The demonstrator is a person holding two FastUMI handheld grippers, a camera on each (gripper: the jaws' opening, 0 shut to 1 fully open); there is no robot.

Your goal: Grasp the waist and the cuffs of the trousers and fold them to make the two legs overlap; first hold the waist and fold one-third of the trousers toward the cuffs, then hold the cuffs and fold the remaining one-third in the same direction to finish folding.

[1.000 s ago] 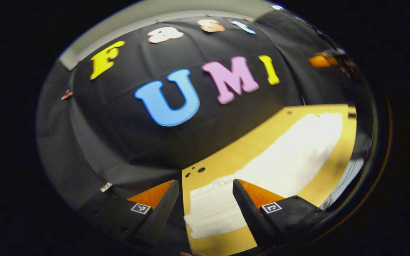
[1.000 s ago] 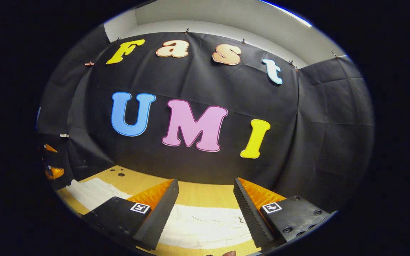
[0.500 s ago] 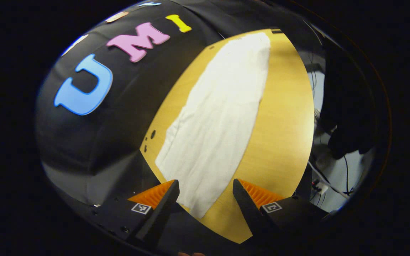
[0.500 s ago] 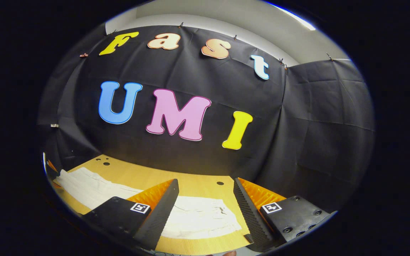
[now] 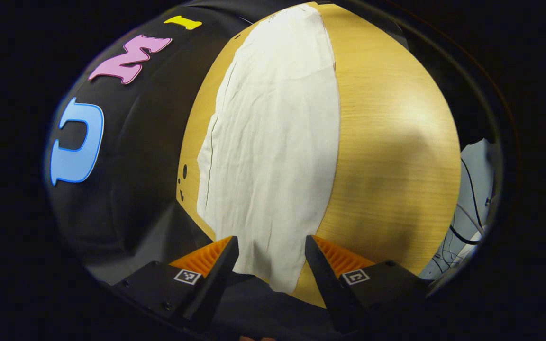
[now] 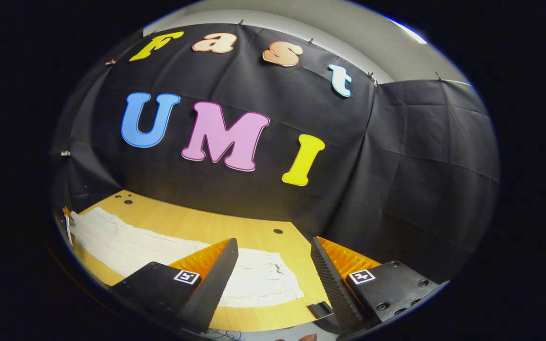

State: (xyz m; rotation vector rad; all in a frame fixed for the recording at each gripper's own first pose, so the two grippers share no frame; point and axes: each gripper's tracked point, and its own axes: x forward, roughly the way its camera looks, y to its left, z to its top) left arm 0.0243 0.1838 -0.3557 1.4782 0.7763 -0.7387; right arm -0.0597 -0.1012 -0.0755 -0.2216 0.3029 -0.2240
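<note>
Nearest in the left gripper view, the left gripper (image 5: 271, 265) hangs above the near end of the trousers (image 5: 273, 142) with its jaws spread wide and nothing between them. One narrow end of the white cloth shows in the gap between its fingers (image 5: 216, 274), but the fingers do not press on it. From there the trousers run lengthwise away across the wooden table (image 5: 391, 142), lying flat with light creases, their far end close to the table's far edge. A long seam runs along the side of the cloth that faces the booth wall. Bare wood lies on the other side of the trousers, and a few small dark holes (image 5: 184, 173) sit in the tabletop just beside the cloth on the wall side. Past the table's edge on the right, some cables (image 5: 462, 227) show against a pale floor.

Likewise, in the right gripper view the right gripper (image 6: 274, 267) is held with its jaws wide apart and empty, above the table edge (image 6: 263, 327). Between and just beyond its fingers lies the wrinkled end of the trousers (image 6: 259, 284), and the cloth stretches off to the left over the tabletop (image 6: 197, 227). I cannot tell which end is the waist and which the cuffs. A small dark hole (image 6: 277, 231) marks the wood beyond the cloth, with more holes near the far left corner. Behind the table rises the black cloth wall (image 6: 420, 180), and above it a strip of pale wall.
</note>
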